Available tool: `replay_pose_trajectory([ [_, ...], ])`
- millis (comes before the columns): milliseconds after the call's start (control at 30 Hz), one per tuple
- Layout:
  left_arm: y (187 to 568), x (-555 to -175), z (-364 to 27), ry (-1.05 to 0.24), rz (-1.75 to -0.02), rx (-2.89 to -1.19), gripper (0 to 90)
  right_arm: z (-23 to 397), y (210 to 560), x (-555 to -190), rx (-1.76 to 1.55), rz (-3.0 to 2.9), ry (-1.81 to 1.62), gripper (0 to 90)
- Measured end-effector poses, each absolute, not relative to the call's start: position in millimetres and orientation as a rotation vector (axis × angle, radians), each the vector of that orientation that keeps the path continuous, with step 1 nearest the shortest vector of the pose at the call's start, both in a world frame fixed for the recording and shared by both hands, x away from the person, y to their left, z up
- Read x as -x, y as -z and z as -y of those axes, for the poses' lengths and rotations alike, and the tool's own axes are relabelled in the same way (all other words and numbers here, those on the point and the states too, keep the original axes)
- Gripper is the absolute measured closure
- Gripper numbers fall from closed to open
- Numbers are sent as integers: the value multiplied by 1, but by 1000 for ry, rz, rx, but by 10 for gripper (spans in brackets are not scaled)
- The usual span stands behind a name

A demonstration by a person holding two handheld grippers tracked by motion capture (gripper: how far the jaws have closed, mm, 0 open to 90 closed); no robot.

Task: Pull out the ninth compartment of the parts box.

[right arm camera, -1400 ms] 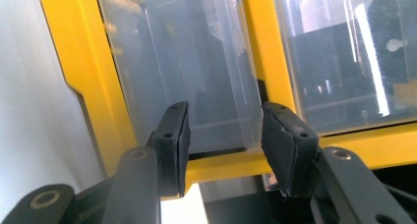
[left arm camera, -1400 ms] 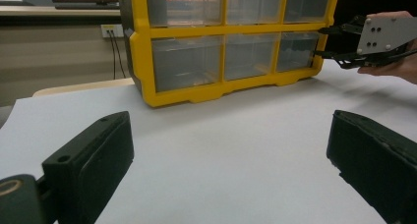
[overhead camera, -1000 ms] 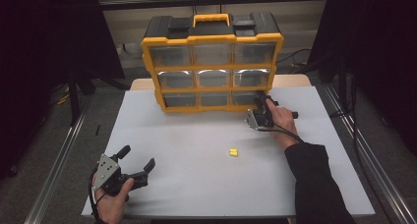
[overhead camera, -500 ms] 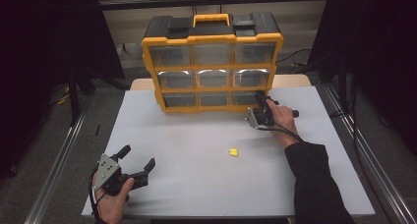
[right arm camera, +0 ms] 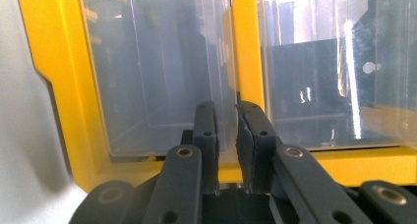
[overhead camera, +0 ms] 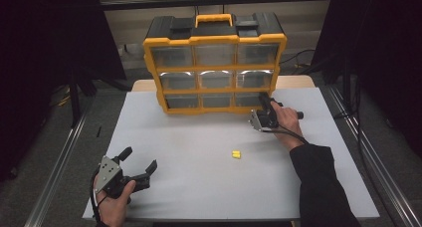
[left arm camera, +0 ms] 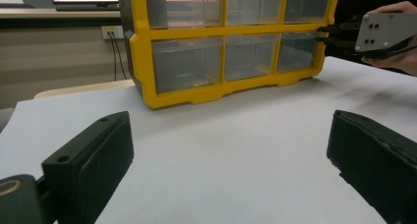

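A yellow organizer (overhead camera: 215, 62) with clear drawers stands at the back of the white table (overhead camera: 199, 182). My right gripper (overhead camera: 263, 98) is at its bottom-right drawer (overhead camera: 247, 99). In the right gripper view the gripper (right arm camera: 227, 111) has just been closing, and its jaws now pinch the thin clear pull edge of that drawer (right arm camera: 162, 76). My left gripper (overhead camera: 139, 158) rests open at the table's front left with nothing between its fingers; in its own view the gripper (left arm camera: 228, 135) faces the organizer (left arm camera: 137, 62) and the right gripper (left arm camera: 327, 35).
A small yellow piece (overhead camera: 235, 154) lies on the table between the two grippers, nearer the right forearm. Metal rails run along both sides of the table. Dark curtains hang at left and right.
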State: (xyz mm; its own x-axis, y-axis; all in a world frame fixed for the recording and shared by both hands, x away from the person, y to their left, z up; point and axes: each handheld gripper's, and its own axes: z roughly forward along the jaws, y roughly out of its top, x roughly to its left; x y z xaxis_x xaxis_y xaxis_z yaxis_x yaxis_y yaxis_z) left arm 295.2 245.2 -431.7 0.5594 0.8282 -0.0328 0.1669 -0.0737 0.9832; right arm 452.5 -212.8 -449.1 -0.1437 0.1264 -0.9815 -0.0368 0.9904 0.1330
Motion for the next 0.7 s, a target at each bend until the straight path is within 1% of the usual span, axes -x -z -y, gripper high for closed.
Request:
replay_pose_trajectory([
  [700,430,-295,-245,-680,-867,-1566,37,211,448,-450,-69,-1706,-135,799],
])
